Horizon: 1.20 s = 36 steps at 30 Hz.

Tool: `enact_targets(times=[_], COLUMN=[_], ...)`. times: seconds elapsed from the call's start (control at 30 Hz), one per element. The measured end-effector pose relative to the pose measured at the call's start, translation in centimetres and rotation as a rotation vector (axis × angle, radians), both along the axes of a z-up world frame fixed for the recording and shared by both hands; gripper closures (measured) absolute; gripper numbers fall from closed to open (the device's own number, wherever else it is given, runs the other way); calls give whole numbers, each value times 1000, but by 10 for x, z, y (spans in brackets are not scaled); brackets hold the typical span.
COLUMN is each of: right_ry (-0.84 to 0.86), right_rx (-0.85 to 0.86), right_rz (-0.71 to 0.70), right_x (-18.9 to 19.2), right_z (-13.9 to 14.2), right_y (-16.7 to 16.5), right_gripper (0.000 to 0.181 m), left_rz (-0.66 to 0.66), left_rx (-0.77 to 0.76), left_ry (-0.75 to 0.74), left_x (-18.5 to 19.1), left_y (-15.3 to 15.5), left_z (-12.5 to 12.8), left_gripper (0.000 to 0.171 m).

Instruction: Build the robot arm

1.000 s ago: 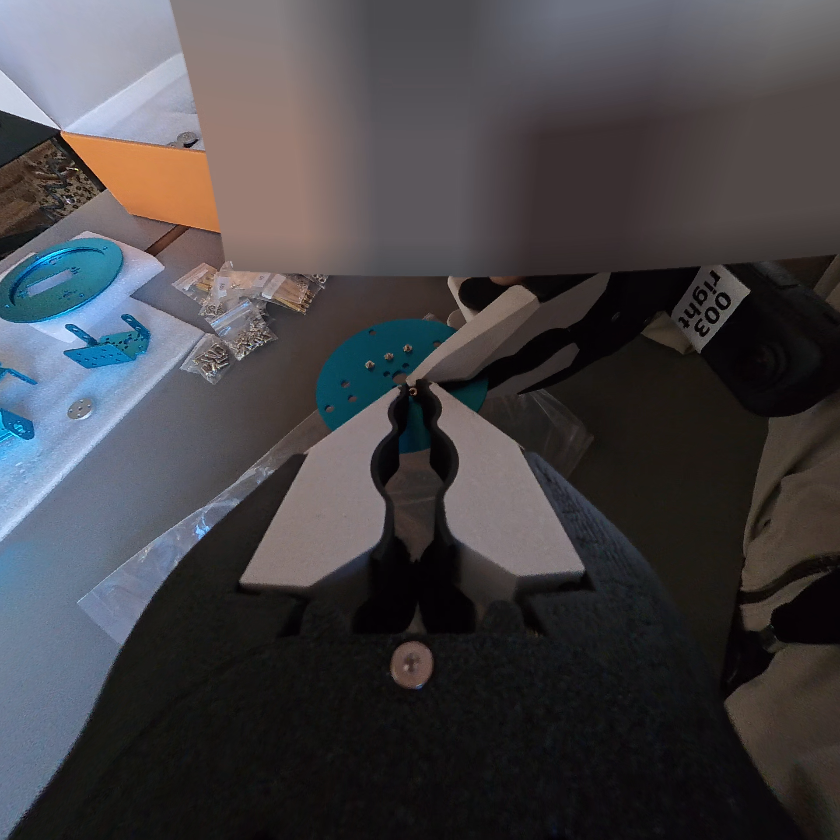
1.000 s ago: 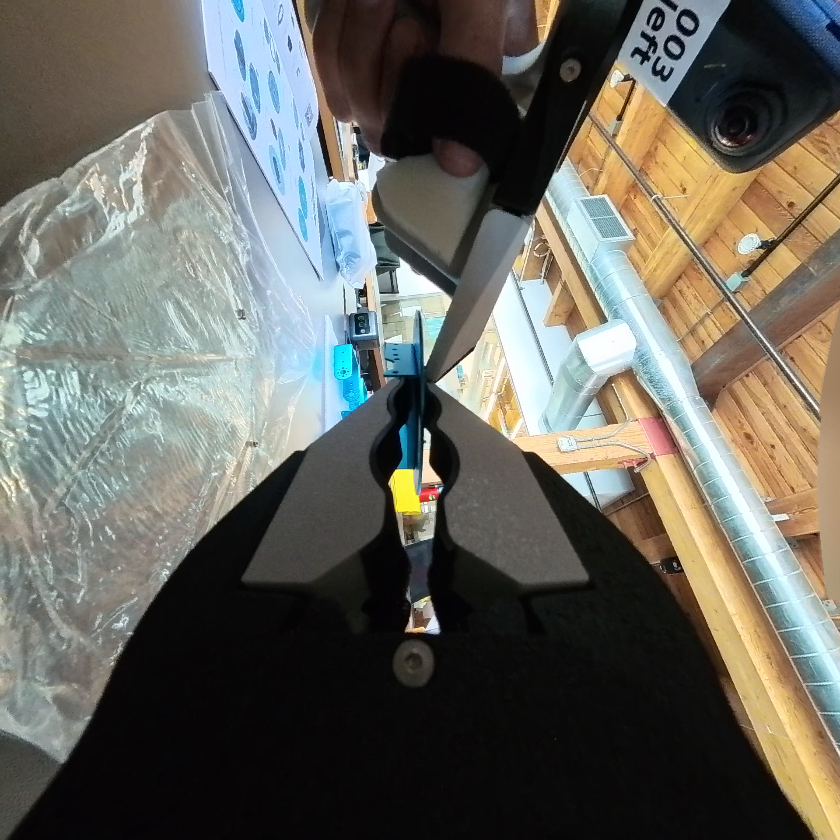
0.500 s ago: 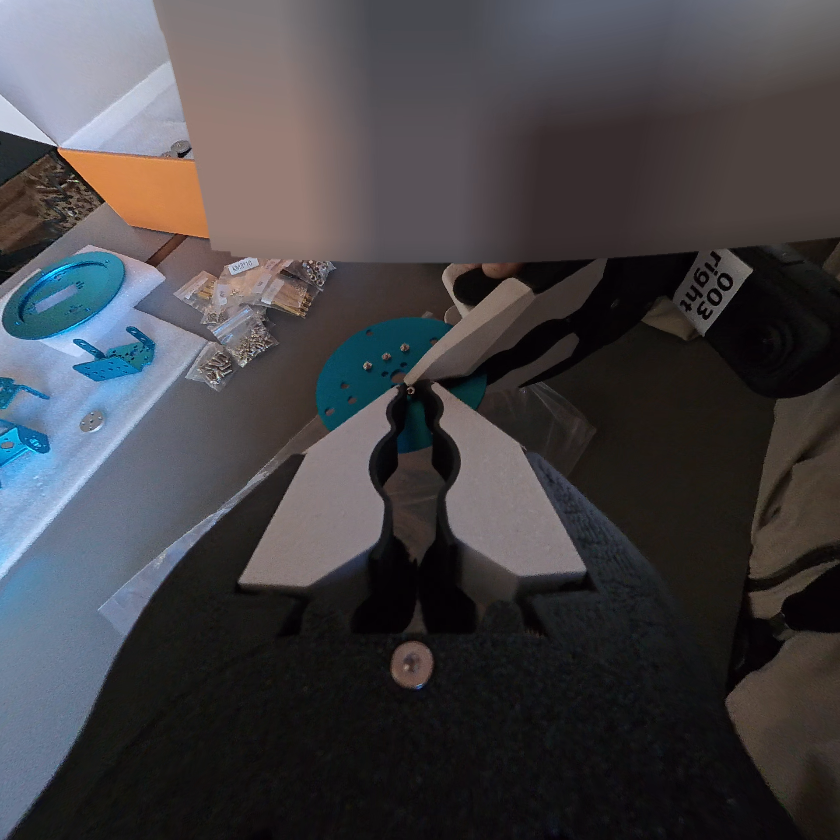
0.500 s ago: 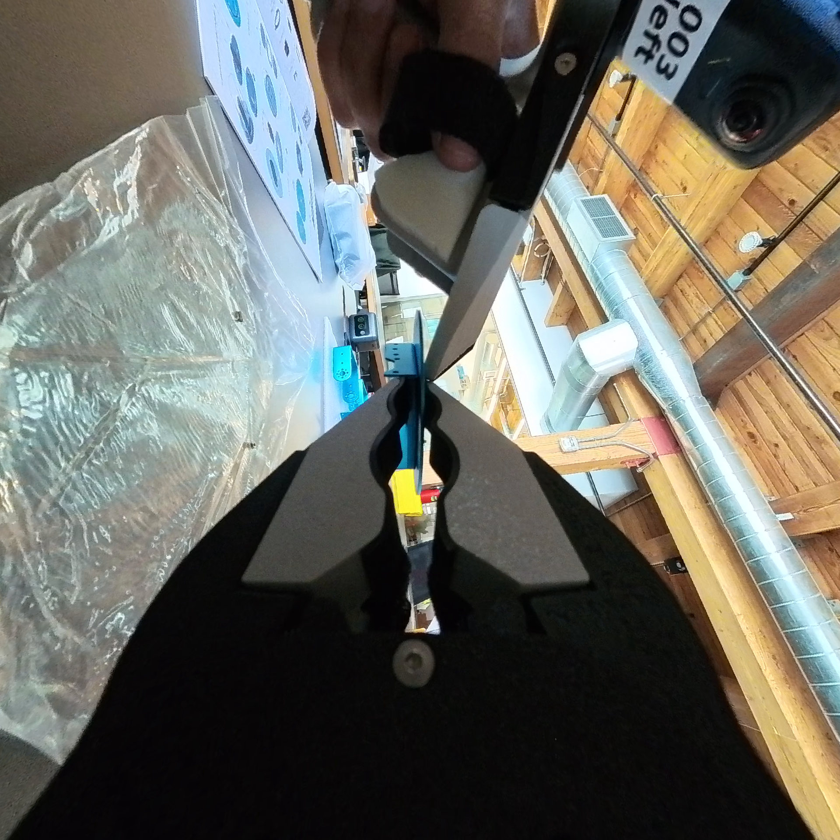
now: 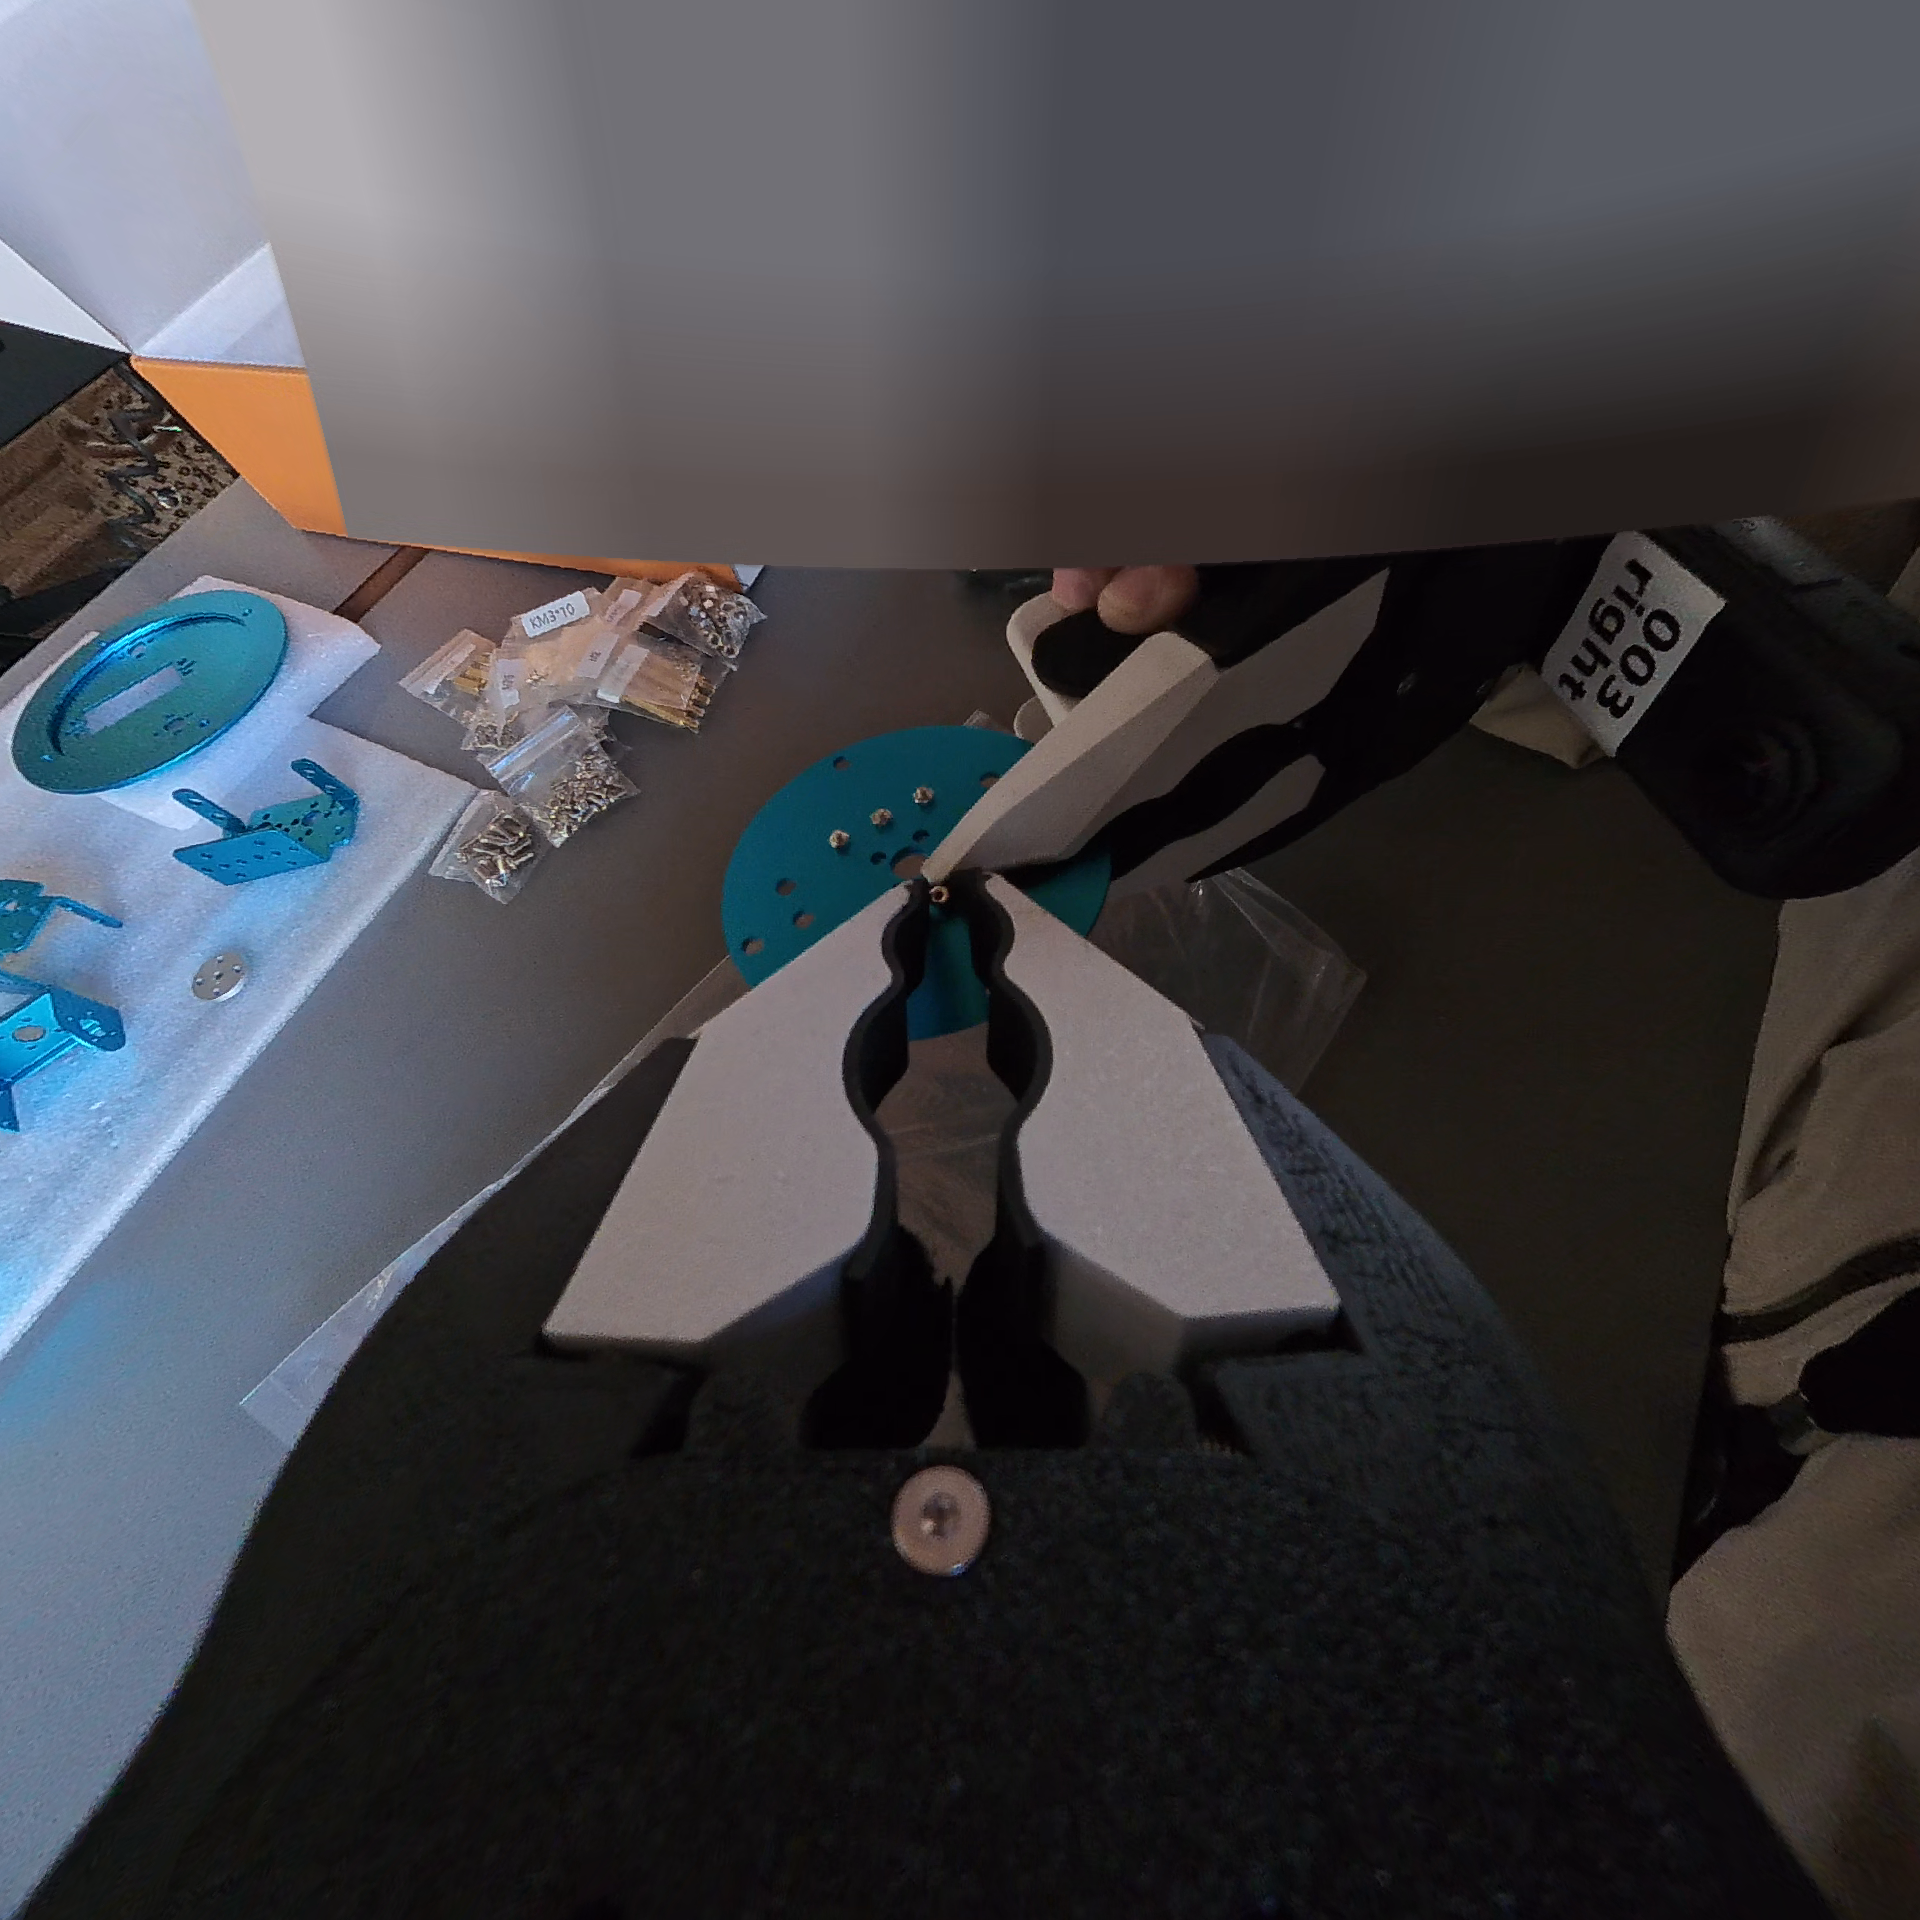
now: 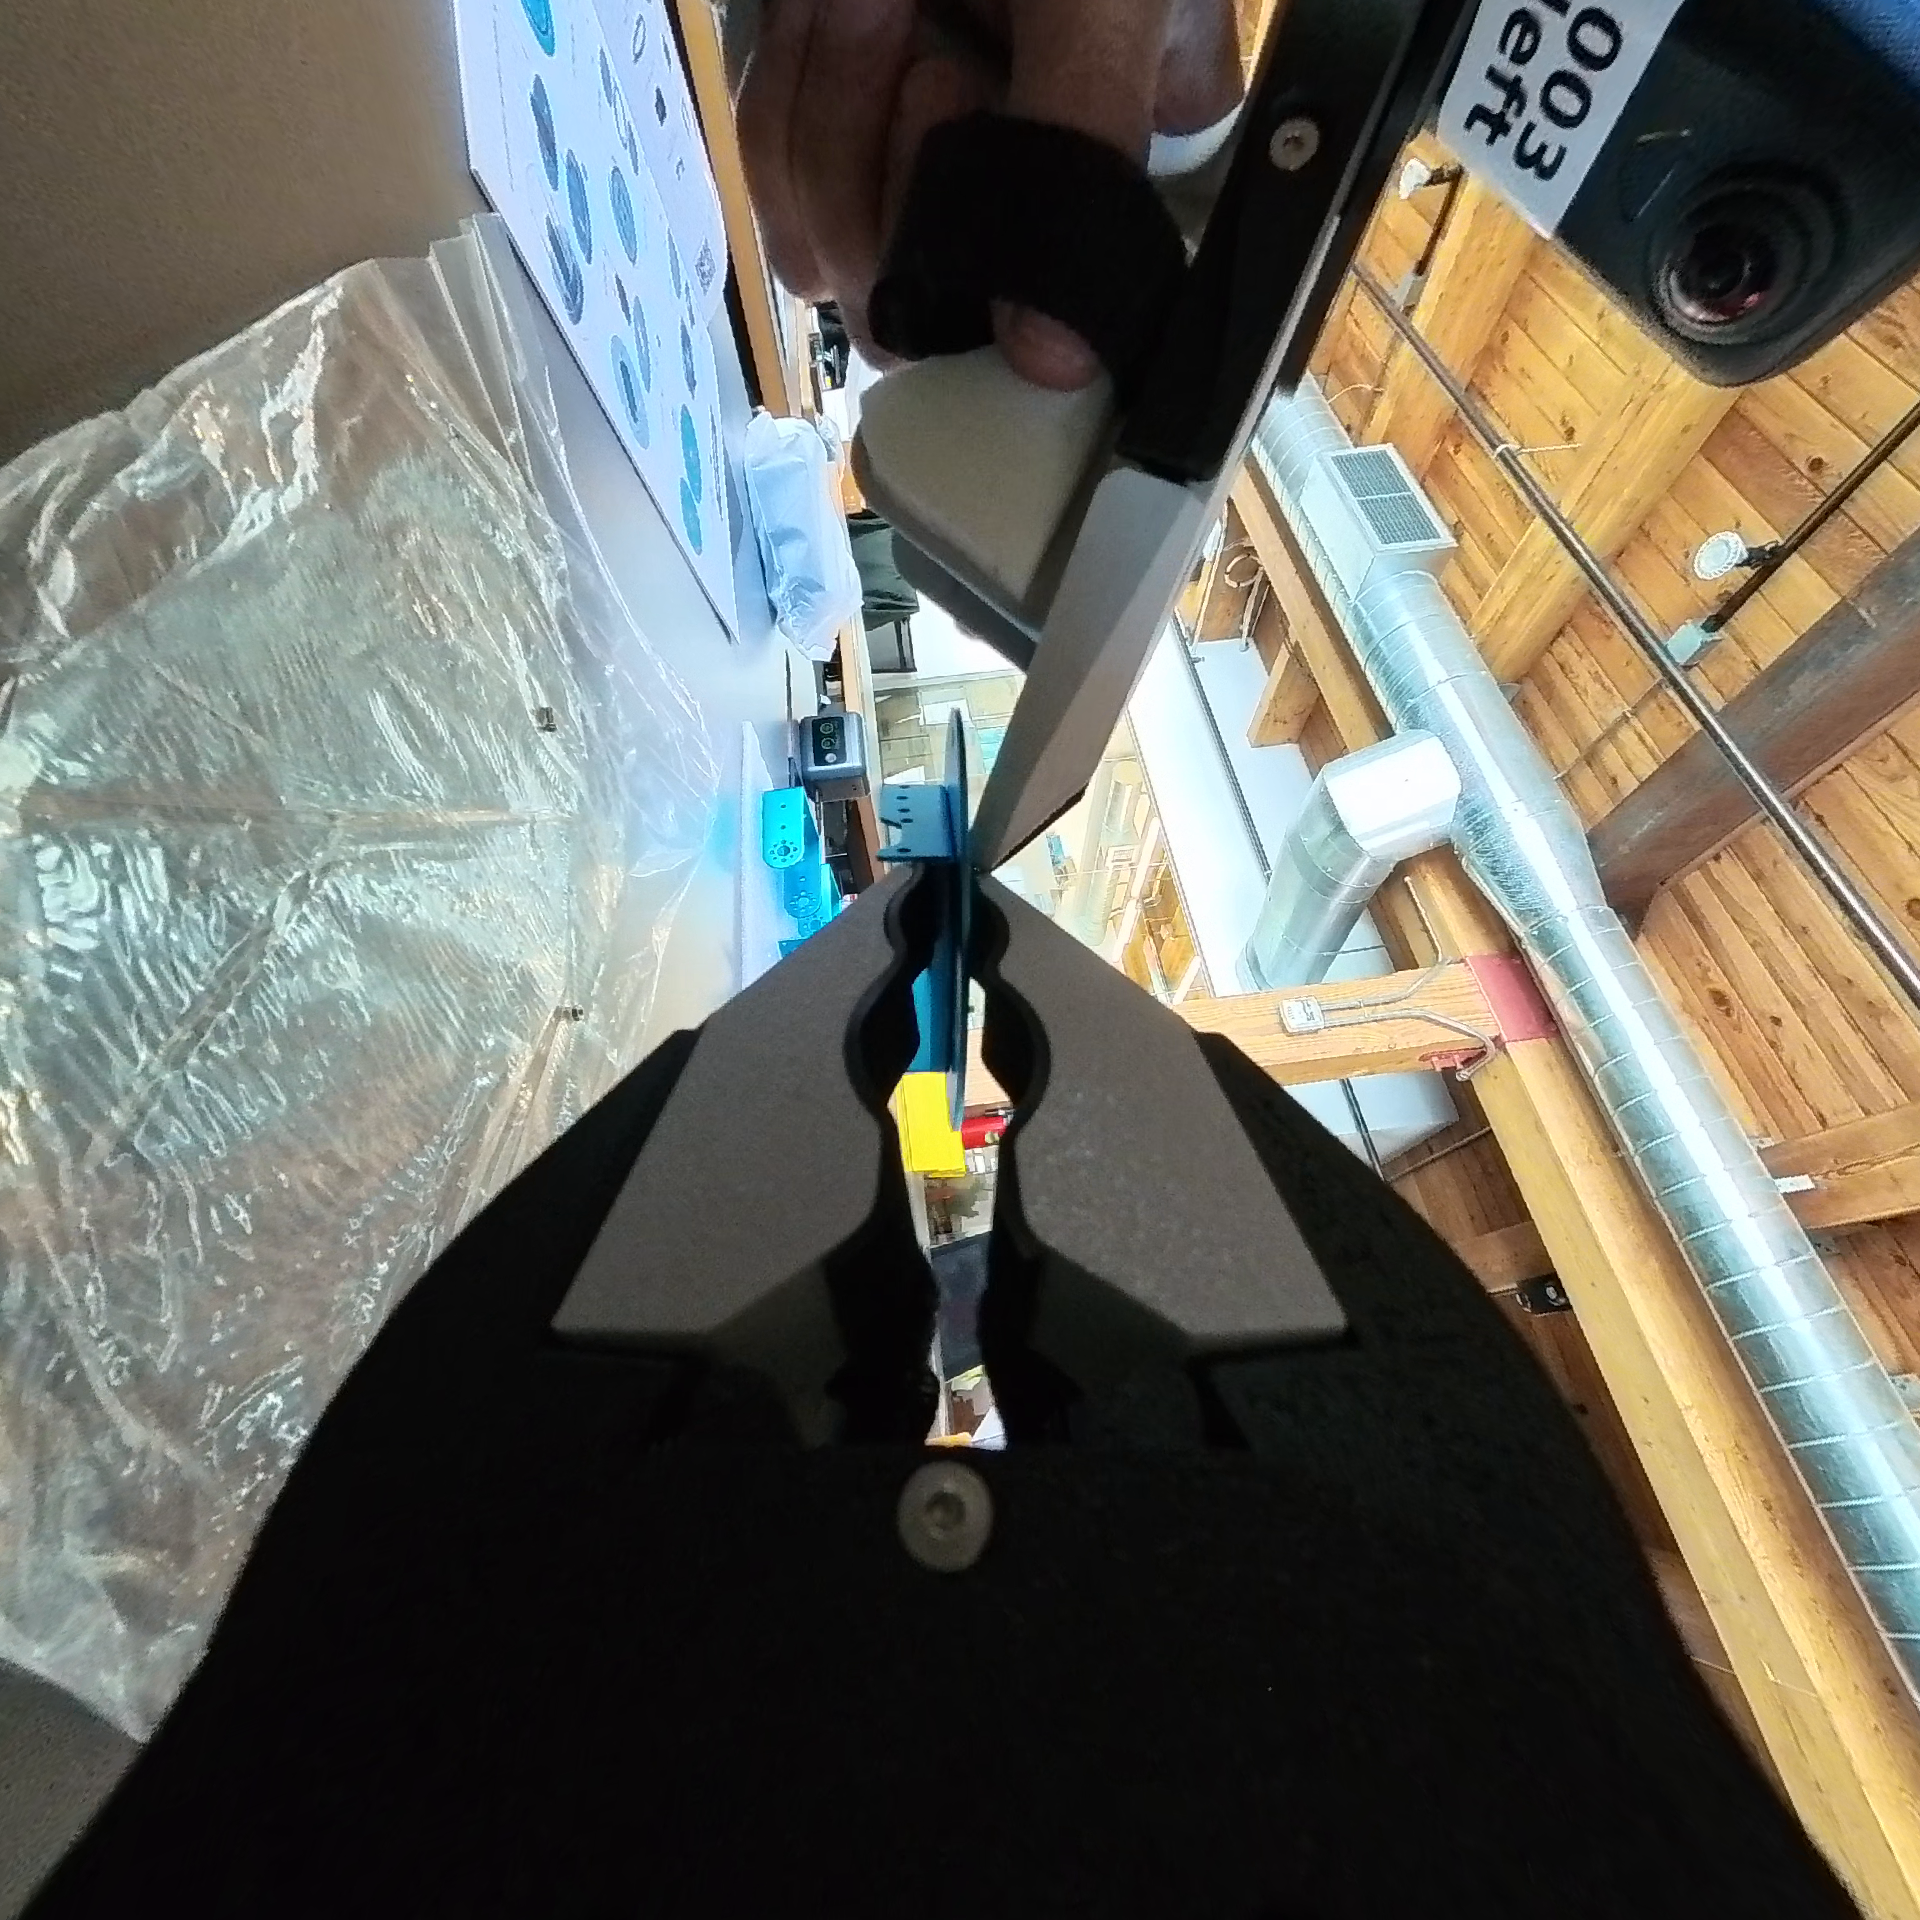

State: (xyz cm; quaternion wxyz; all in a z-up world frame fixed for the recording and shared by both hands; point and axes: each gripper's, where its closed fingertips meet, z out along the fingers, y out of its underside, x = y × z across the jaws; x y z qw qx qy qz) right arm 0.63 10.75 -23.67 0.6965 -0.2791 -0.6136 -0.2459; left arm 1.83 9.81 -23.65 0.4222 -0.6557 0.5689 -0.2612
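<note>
My left gripper [image 5: 940, 896] is shut on a small brass nut [image 5: 938, 890], pressed against the face of a round blue plate [image 5: 821, 883] with several holes and two brass nuts on it. My right gripper [image 6: 951, 875] is shut on that blue plate [image 6: 954, 997], seen edge-on, and holds it up above the table. In the left wrist view the right gripper [image 5: 961, 860] comes in from the upper right and meets my left fingertips at the plate. In the right wrist view the left gripper [image 6: 987, 847] comes down from above, with a hand on it.
A white foam sheet [image 5: 343, 790] at the left carries a blue ring [image 5: 145, 691] and blue brackets [image 5: 275, 826]. Bags of screws [image 5: 561, 769] lie beside it. An orange box [image 5: 260, 447] stands behind. A clear plastic bag [image 6: 291, 831] lies under the grippers on the grey table [image 5: 1507, 1018]. Only a small space, under 4 cm, lies between the two pairs of fingers.
Both grippers stay shut and together at the blue plate. The left wrist view has shifted slightly, so the table parts sit a little differently in the frame.
</note>
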Motion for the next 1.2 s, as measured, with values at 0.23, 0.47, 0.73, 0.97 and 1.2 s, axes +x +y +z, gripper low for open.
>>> enact_targets(times=[0.23, 0.47, 0.73, 0.97, 1.2], right_ry=[-1, 0, -4, -7, -21], right_rx=[-6, -7, -6, -13, -13], right_rz=[-1, 0, -3, -4, -10], right_x=[0, 0, 0, 0, 0], right_z=[0, 0, -1, -2, -4], right_y=[0, 0, 1, 1, 2], right_gripper=[179, 179, 179, 179, 179], left_rz=[-19, -26, 4, 54, 124], left_rx=[-12, -31, -42, -87, -117], left_ry=[-19, -25, -53, -64, -106], left_x=[0, 0, -5, -6, -1], left_y=[1, 0, 3, 1, 0], left_z=[0, 0, 5, 1, -4], left_gripper=[164, 163, 160, 161, 162])
